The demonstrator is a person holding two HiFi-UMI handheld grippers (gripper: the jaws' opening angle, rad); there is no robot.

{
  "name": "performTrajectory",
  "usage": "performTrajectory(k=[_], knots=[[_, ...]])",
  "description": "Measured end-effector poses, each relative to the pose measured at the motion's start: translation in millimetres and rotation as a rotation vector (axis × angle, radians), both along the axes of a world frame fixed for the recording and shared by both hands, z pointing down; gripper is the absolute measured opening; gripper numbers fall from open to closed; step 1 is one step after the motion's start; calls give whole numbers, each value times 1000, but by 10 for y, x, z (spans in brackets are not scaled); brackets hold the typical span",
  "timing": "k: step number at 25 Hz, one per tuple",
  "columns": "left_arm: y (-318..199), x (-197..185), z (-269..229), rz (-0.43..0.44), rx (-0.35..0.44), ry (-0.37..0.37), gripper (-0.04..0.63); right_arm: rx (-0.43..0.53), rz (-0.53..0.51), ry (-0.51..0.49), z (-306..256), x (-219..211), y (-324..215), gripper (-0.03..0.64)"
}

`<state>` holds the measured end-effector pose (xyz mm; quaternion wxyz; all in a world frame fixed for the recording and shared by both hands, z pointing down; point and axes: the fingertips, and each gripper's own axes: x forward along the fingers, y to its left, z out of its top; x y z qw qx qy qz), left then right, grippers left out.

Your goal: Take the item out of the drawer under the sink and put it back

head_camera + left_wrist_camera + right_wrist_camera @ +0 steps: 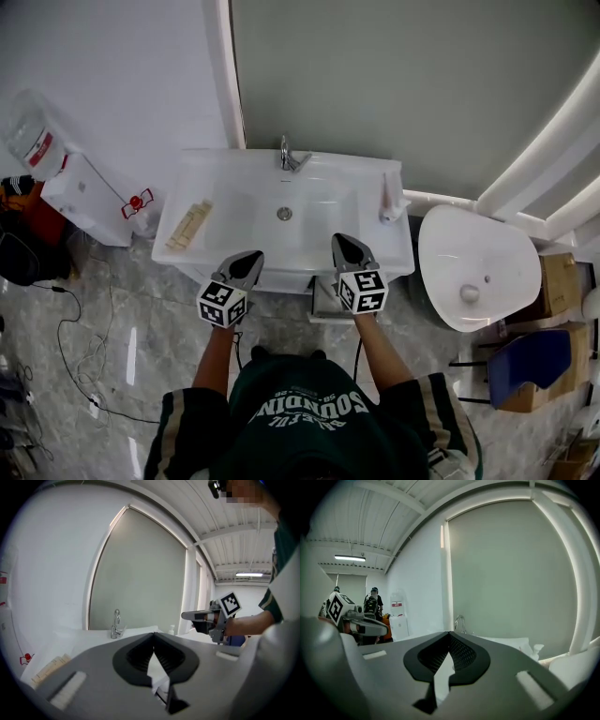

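Observation:
The white sink cabinet (202,187) stands in front of me, with its faucet (291,157) at the back. Its front (281,279), where the drawer sits, shows only as a thin edge from above. I see no item from the drawer. My left gripper (246,262) hovers shut over the sink's front edge, left of middle. My right gripper (347,246) is shut too, right of middle, at about the same height. In the left gripper view the jaws of the left gripper (153,637) meet with nothing between them. The right gripper (450,637) is likewise empty.
A tan flat pack (187,225) lies on the sink's left ledge and a small pump bottle (389,202) stands on its right. A white oval basin (473,267) is to the right, with cardboard boxes (560,281) and a blue chair (530,366). A water dispenser (89,197) and cables (80,347) are on the left.

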<state>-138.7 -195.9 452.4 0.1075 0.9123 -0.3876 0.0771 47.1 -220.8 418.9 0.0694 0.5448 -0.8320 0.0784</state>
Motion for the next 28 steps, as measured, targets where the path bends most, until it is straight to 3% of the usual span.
performTrajectory(k=[8, 28], knots=[[38, -65, -60, 3, 12, -3, 51, 83, -16, -32, -272, -102, 167, 2], [151, -49, -33, 13, 14, -8, 51, 83, -36, -42, -234, -166, 318, 2]])
